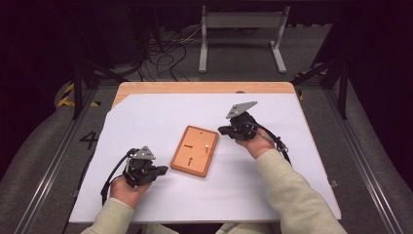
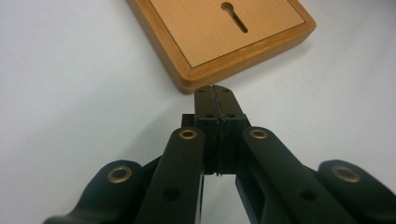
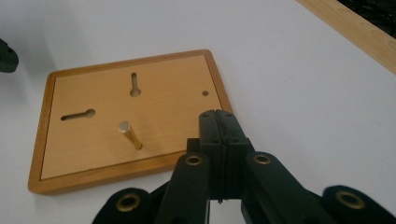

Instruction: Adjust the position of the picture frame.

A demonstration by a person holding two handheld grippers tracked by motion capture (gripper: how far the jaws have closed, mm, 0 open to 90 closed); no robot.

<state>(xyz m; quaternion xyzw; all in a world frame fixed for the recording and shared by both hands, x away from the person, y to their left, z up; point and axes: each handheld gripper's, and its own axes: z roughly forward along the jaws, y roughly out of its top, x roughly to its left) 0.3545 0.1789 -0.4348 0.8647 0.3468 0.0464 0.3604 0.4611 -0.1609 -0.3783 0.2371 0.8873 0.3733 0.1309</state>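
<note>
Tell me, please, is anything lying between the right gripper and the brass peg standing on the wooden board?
Nothing visible does. The right gripper, jaws shut, sits just off the wooden board's edge, with bare board surface between it and the peg.

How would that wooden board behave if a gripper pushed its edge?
The wooden board lies flat on the smooth white sheet, so it would probably slide, not tip. It looks thick and rigid, unlikely to flex. Its upright metal pin might wobble if loosely seated.
</note>
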